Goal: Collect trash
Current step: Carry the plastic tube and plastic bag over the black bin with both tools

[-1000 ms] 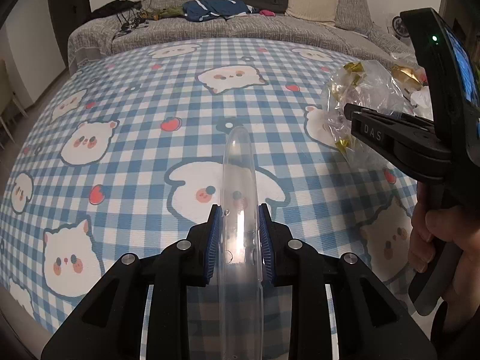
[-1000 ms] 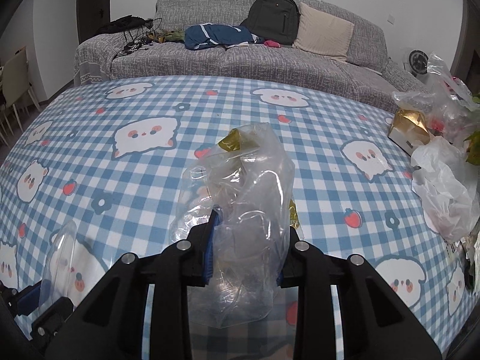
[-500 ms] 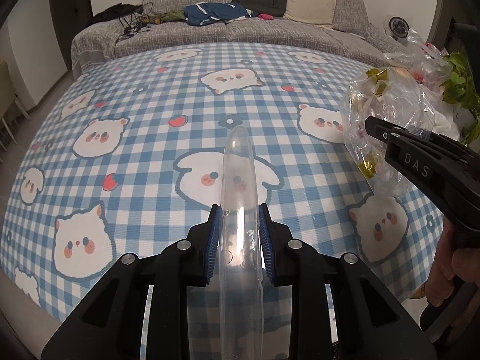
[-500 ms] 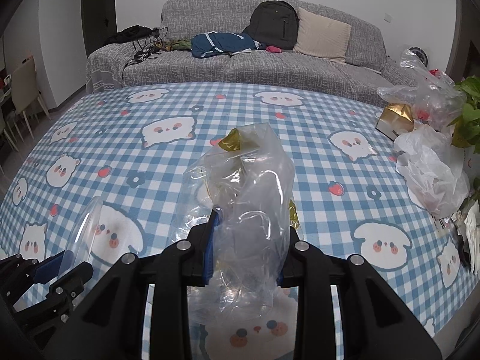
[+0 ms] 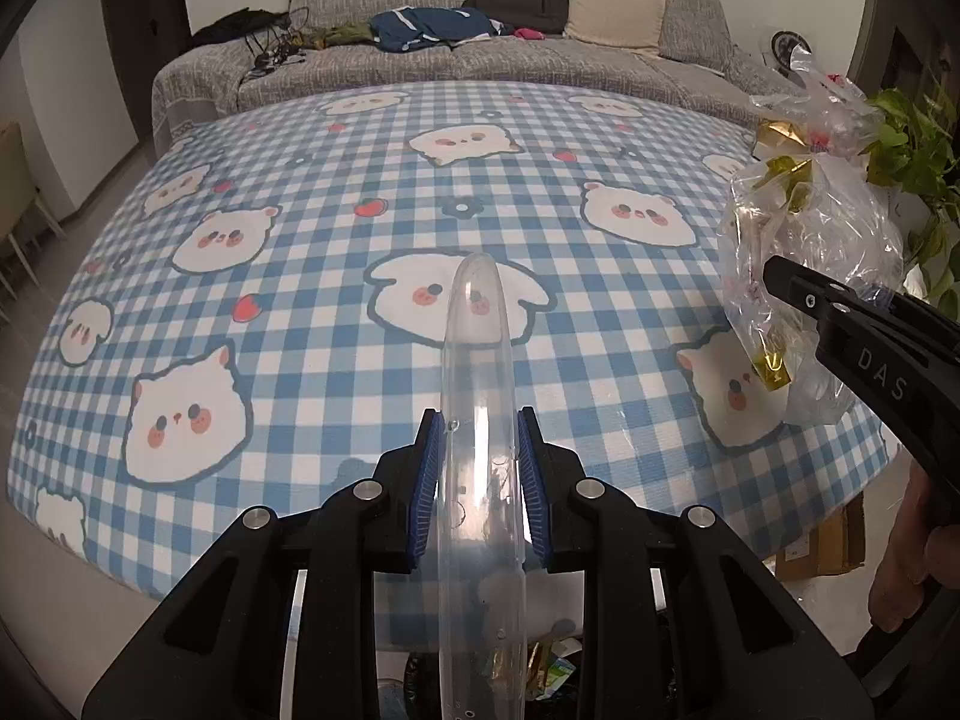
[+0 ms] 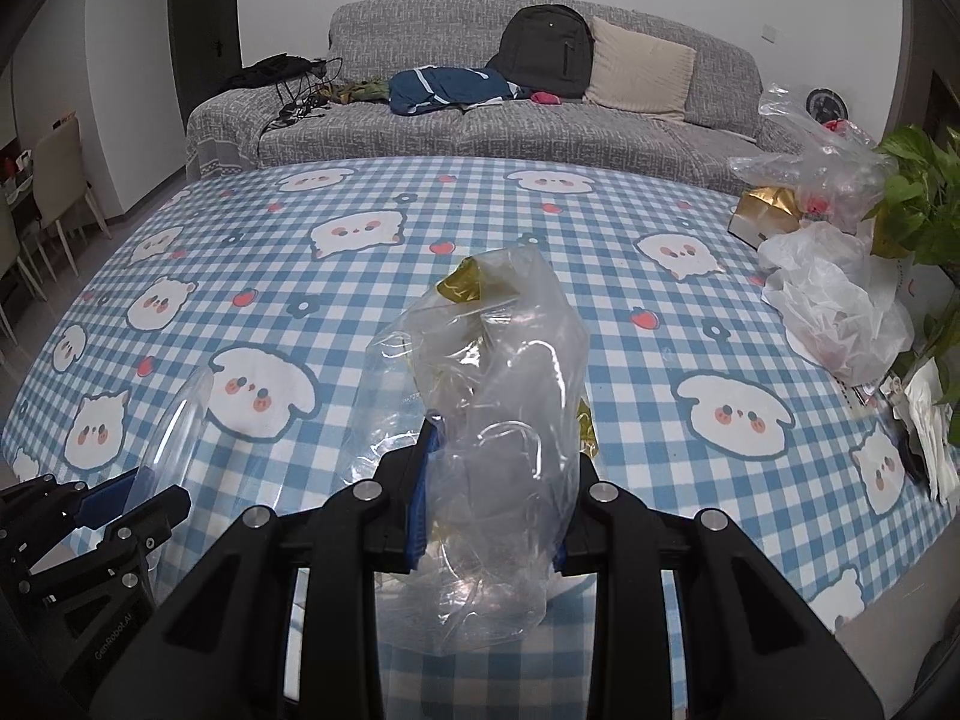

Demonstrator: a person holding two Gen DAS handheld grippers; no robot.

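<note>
Left gripper [image 5: 478,474] is clamped on a clear, rounded, edge-on plastic lid or tray [image 5: 477,420], which stands out well past your blue pads. Right gripper [image 6: 493,483] is clamped on a crumpled clear plastic bag with gold foil scraps inside [image 6: 489,396]. Both loads hang in the air at the near edge of the blue-and-white checked tabletop with animal prints [image 5: 300,276].

Hazards:
- The smooth, curved clear plastic may slide or pivot out of the pads if you tilt or swing it quickly.
- The bag film is thin and slack; only a fold is pinched, so it may slip free or shed its foil scraps.
- Both grippers are near each other; the loads may collide.

Containers:
- A dark bin opening [image 5: 540,666] shows below the left gripper, holding crumpled wrappers; its rim is mostly hidden.
- On the tabletop's far right, a white plastic bag [image 6: 840,312] and another clear bag [image 6: 822,174] lie uncollected beside a gold box [image 6: 765,210].
</note>
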